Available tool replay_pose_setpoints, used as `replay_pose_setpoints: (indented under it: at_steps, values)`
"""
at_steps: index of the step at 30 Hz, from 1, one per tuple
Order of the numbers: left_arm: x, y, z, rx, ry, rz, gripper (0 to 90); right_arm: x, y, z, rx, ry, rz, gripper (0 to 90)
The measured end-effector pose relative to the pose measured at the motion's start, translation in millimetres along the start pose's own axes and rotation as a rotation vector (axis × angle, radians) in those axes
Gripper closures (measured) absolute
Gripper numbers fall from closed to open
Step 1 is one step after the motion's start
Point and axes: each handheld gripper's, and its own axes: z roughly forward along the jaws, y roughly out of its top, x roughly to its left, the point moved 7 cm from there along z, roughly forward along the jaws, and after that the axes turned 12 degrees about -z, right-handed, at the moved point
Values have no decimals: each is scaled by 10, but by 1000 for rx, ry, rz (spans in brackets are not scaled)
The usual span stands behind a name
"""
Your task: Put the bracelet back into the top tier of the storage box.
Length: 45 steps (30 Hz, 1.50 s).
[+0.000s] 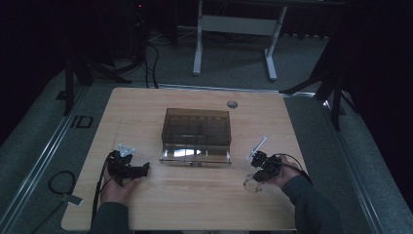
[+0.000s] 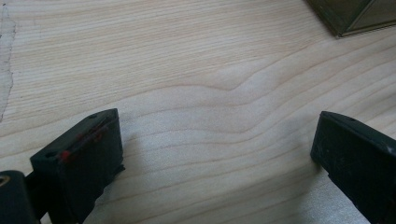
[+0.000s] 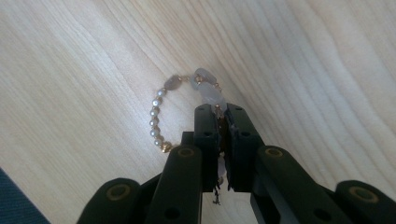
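A bracelet (image 3: 161, 109) of small pearls and pale stones lies on the wooden table (image 1: 195, 200), also seen as a faint ring, the bracelet (image 1: 250, 185), at the front right. My right gripper (image 3: 221, 112) is shut on one side of it, the beads pinched between the two black jaws. In the high view the right gripper (image 1: 259, 171) sits just above the bracelet, held by a hand in a dark sleeve. My left gripper (image 1: 144, 168) rests at the front left, jaws wide apart over bare wood, nothing between them. Its fingers (image 2: 81, 158) frame empty tabletop.
A smoky transparent box (image 1: 196, 127) with its clear lid (image 1: 195, 155) folded down toward me stands mid-table; its corner (image 2: 355, 16) shows in the left gripper view. A small round grey cap (image 1: 232, 104) sits at the back. Beyond the table stand a desk frame and cables.
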Motion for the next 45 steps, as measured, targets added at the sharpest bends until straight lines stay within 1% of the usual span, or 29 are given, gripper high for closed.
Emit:
replay_pose_setpoints:
  at_steps: [3,5,8,15,25,27,45]
  values:
    - [0,0,0,0,0,0,22,-4,22,-66,1,-1,-9,846]
    - [0,0,0,0,0,0,22,-2,30,-106,13,2,-16,846]
    - [0,0,0,0,0,0,22,-4,50,-161,25,-6,-32,846]
    - [0,0,0,0,0,0,22,-5,119,-309,33,-18,-64,846]
    - [0,0,0,0,0,-1,23,-19,203,-437,44,-25,-89,845]
    - [0,1,0,0,0,0,22,-19,228,-480,50,-25,-104,846]
    - [-1,2,1,-1,0,-2,23,-34,344,-713,45,-41,-135,846]
